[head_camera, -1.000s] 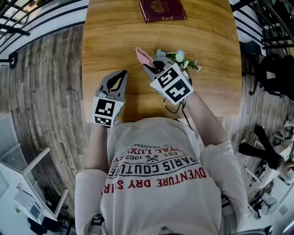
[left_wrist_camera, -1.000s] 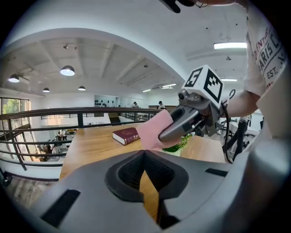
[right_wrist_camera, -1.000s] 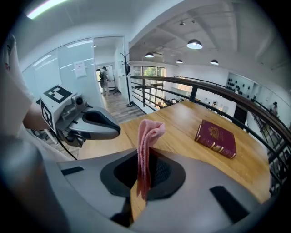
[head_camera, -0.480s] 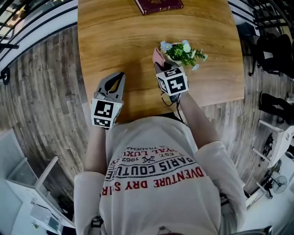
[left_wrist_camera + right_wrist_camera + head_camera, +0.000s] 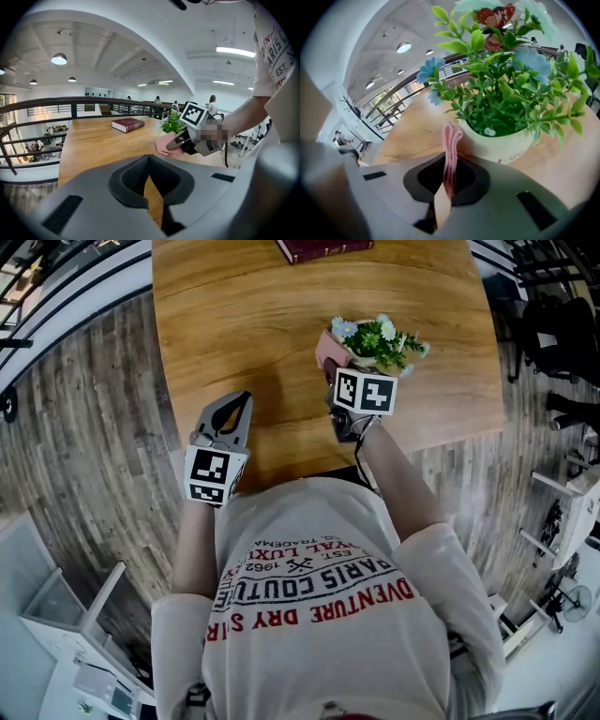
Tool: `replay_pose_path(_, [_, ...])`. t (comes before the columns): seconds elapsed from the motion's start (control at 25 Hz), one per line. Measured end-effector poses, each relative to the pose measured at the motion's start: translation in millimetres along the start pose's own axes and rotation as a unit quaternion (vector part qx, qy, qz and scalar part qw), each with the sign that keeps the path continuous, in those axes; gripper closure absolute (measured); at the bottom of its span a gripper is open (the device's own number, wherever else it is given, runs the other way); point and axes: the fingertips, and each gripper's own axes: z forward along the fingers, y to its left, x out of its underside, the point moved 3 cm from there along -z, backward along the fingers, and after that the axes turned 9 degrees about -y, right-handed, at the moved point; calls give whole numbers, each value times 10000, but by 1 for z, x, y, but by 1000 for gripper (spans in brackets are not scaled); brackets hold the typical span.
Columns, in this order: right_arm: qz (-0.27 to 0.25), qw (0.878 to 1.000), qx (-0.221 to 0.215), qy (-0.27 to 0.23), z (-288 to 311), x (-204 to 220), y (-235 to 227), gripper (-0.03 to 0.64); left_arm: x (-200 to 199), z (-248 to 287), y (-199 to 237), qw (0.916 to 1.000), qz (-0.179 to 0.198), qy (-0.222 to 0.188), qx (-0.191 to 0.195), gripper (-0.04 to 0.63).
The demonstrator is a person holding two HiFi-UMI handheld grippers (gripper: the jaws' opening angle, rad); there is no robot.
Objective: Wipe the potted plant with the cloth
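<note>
Fingers (image 5: 93,197) above wooden table (image 5: 244,315), railing (image 5: 73,108) beyond

Potted plant (image 5: 377,337) on table (image 5: 244,324); book (image 5: 323,248) behind; cloth (image 5: 326,348) left.

Head view steeply down; claw views low along the table (image 5: 262,324); potted plant (image 5: 375,338) common to all.

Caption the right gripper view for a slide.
Right tongs clamp a folded pink cloth, held up beside the potted plant on the wooden table.
</note>
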Motion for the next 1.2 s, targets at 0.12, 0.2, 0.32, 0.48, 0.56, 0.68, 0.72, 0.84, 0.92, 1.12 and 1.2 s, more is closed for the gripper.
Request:
replay_pose_path(0.12, [73, 9999, 129, 25, -1, 3, -6, 581, 0, 2, -1, 10000, 14, 15, 65, 581])
replay_pose_path(0.2, [49, 9998, 213, 43, -1, 5, -9, 581, 1, 5, 0, 10000, 12, 19, 92, 581])
replay_pose_path(0.32, [54, 9994, 322, 60, -5, 8, -15, 581, 3, 9, -3, 9999, -19, 34, 160, 581])
replay_pose_path(0.48, [205, 9989, 420, 23, -13, 12, -27, 581, 7, 15, -10, 9995, -7, 82, 293, 581])
replay_pose_path(0.56, [204, 9987, 465, 11, -18, 14, -33, 581, 8, 18, -14, 9993, 17, 105, 356, 581])
replay_pose_path(0.68, [162, 9984, 535, 10, -27, 17, -42, 581, 8, 22, -20, 9991, 33, 105, 412, 581])
replay_pose_path(0.72, [134, 9983, 564, 1, -30, 17, -44, 581, 7, 23, -23, 9990, 36, 103, 427, 581])
replay_pose_path(0.84, [-32, 9978, 666, -21, -38, 19, -52, 581, 7, 27, -29, 9989, 48, 106, 459, 581])
replay_pose_path(0.92, [-120, 9973, 721, -9, -43, 21, -56, 581, 6, 29, -33, 9989, 39, 94, 465, 581])
replay_pose_path(1.12, [-275, 9984, 492, 36, -52, 28, -52, 581, 0, 30, -38, 9992, 31, -36, 397, 581])
replay_pose_path(1.2, [-495, 9982, 350, 47, -59, 28, -43, 581, -3, 29, -39, 9995, -23, -103, 289, 581])
